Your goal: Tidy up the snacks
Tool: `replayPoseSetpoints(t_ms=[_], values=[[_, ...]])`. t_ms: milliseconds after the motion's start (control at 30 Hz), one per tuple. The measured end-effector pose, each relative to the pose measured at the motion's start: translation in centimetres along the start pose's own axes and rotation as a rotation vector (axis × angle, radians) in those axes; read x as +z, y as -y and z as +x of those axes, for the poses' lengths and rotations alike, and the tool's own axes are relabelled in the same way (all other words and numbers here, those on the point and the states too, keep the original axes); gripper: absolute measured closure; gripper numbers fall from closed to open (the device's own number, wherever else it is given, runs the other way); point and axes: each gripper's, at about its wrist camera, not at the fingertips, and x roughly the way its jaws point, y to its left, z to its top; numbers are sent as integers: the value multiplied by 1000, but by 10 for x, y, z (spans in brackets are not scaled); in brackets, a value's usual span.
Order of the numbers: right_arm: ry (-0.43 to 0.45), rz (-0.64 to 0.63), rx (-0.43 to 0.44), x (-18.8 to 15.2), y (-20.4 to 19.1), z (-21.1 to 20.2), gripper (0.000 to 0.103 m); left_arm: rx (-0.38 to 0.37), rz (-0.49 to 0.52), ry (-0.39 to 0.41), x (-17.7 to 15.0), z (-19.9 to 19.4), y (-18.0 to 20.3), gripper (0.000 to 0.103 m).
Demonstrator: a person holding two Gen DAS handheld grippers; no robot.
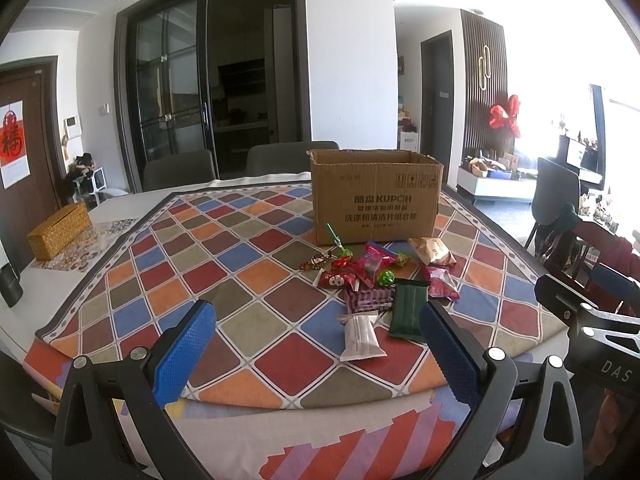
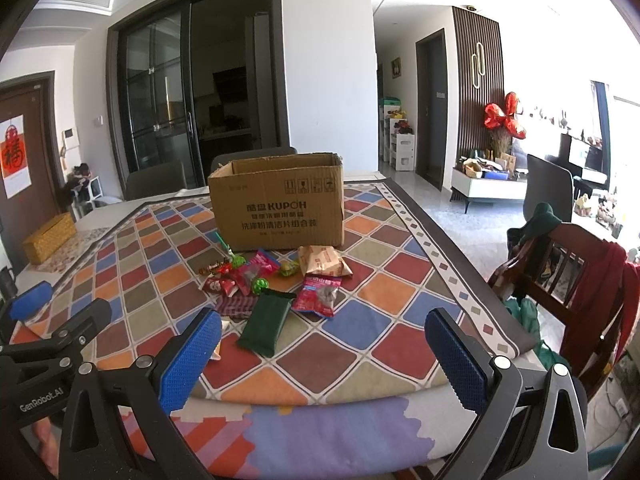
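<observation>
- A heap of snacks (image 1: 376,276) lies on the table (image 1: 256,264), just in front of an open cardboard box (image 1: 376,196) printed "KUPOH".
- Nearest the camera in the left wrist view is a white packet (image 1: 360,338), and beside it a dark green packet (image 1: 408,312) that overlaps a purple striped wrapper (image 1: 366,300).
- Further back sit a pink-red pouch (image 2: 320,294), a tan paper snack bag (image 2: 322,262) close to the box front, small red wrappers (image 1: 336,280) and green round sweets (image 1: 386,278).
- A green stick (image 1: 334,236) leans up against the box front.
- The left gripper (image 1: 316,346) hovers near the table's front edge, jaws spread wide and holding nothing.
- The right gripper (image 2: 322,354) hangs beside it, jaws likewise wide apart and empty.
- A checked cloth (image 2: 400,300) of coloured diamonds covers the table.
- A woven yellow tissue box (image 1: 60,232) rests at the far left of the table.
- A wooden chair (image 2: 568,276) draped with red fabric stands at the right.
</observation>
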Motion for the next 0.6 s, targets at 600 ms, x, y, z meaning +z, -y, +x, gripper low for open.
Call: replayPoseSetpoints(t_ms=[600], values=[[-3, -2, 1, -2, 0, 2, 0, -1, -1, 1, -2, -2, -1, 0]])
